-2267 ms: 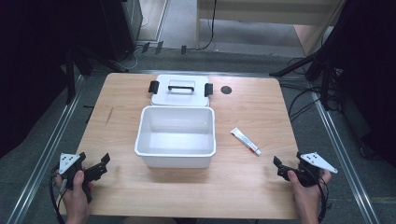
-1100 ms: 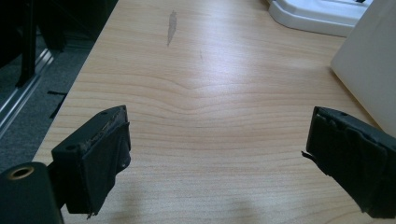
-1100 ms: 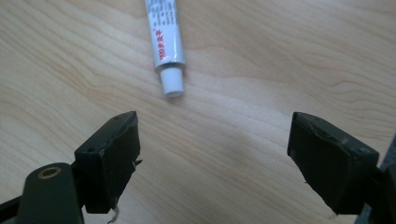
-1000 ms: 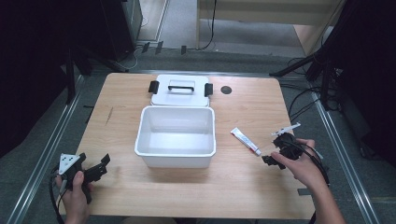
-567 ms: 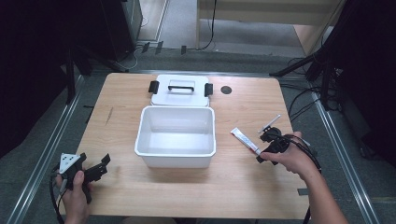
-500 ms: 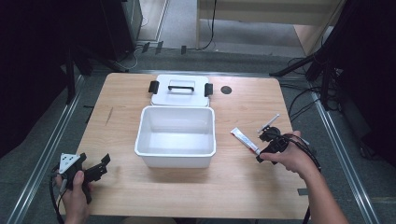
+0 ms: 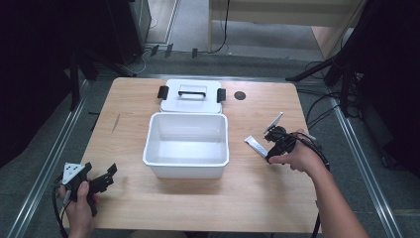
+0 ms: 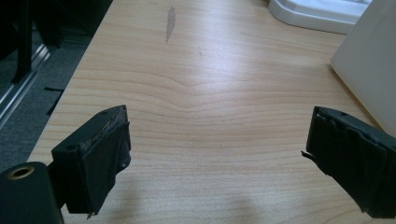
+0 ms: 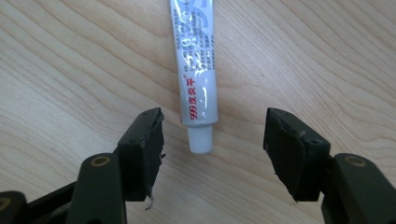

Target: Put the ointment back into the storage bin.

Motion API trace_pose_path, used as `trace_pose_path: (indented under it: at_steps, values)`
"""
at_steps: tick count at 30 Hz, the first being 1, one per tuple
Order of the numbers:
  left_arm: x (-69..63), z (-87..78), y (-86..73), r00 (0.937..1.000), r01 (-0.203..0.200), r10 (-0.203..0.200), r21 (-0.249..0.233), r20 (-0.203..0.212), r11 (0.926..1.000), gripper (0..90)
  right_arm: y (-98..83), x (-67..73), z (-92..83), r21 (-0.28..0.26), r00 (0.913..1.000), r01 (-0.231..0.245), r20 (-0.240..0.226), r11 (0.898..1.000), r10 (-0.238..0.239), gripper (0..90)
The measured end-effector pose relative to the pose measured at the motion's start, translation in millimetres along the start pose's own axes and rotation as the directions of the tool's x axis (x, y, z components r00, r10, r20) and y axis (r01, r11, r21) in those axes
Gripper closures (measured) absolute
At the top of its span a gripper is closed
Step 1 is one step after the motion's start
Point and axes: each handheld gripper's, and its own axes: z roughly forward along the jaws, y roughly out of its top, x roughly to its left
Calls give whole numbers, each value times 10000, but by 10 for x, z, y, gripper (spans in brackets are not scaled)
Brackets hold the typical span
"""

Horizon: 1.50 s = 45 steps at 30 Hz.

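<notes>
A small white tube (image 9: 196, 70) with red print lies flat on the wooden table (image 7: 257, 198), right of the white bin (image 7: 185, 171). Its capped end points into my right gripper (image 9: 215, 135), whose jaws stand on either side of the cap without touching it. Those jaws have just been closing, with the tube's cap end between them. In the high view the right gripper (image 7: 271, 148) sits at the tube (image 7: 254, 144). My left gripper (image 7: 105, 177) rests open at the table's near left corner, and the left gripper (image 8: 217, 144) has only bare wood between its pads.
The bin's lid (image 7: 190, 101), with a black handle and black clips, lies flat behind the bin. A small dark round spot (image 7: 240, 95) marks the table near the lid's right. The bin's white wall (image 8: 369, 60) stands to the right ahead of the left gripper.
My right hand has moved left across the table to the tube, and its jaws stand narrower around the cap end. The left hand has stayed put.
</notes>
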Motion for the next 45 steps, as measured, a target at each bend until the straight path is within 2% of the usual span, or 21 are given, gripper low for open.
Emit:
trace_pose_path:
  at_steps: [5, 7, 10, 11, 12, 14, 18, 21, 29, 31, 34, 45]
  values:
    - [4, -1, 0, 10000, 26, -26, 1, 34, 10000, 71, 47, 2, 24, 156, 9999, 90, -99, 9998, -89, 454]
    - [2, 1, 1, 10000, 13, -13, 14, 23, 10000, 71, 95, 32, 23, 184, 9993, 193, -318, 9996, -187, 487]
    - [2, 2, 1, 10000, -31, 31, 28, 29, 10000, 71, 133, 43, 30, 50, 9986, 177, -493, 9998, -174, 493]
    - [2, 2, 1, 10000, -7, 7, 21, 35, 10000, 71, 170, 40, 44, -27, 9987, -10, -503, 10000, 9, 514]
    - [3, 1, 1, 10000, 26, -26, 14, 39, 10000, 71, 187, 37, 52, -67, 9996, -13, -292, 10000, 11, 527]
    - [7, 0, 1, 10000, 42, -42, 5, 62, 10000, 71, 226, 29, 64, -108, 9997, 145, -196, 9998, -147, 528]
    - [6, 1, 1, 10000, 34, -35, 21, 71, 10000, 71, 260, 34, 93, -97, 9992, 93, -376, 9999, -97, 514]
    - [4, 3, 1, 10000, 20, -20, 15, 71, 10000, 71, 308, 58, 146, 98, 9992, 214, -337, 9997, -211, 549]
    - [4, 3, 2, 10000, -16, 16, 30, 88, 10000, 71, 387, 76, 222, 332, 9988, 156, -475, 9993, -140, 599]
    - [8, 2, 3, 9999, 9, -9, 51, 105, 10000, 71, 411, 82, 241, 382, 9988, 140, -473, 9992, -121, 641]
    - [8, 2, 2, 9999, 12, -12, 49, 114, 10000, 71, 430, 77, 238, 510, 9990, 184, -409, 9985, -164, 675]
    - [9, 5, 2, 9999, 34, -34, 40, 128, 10000, 74, 448, 74, 242, 516, 9992, 53, -405, 9987, -32, 703]
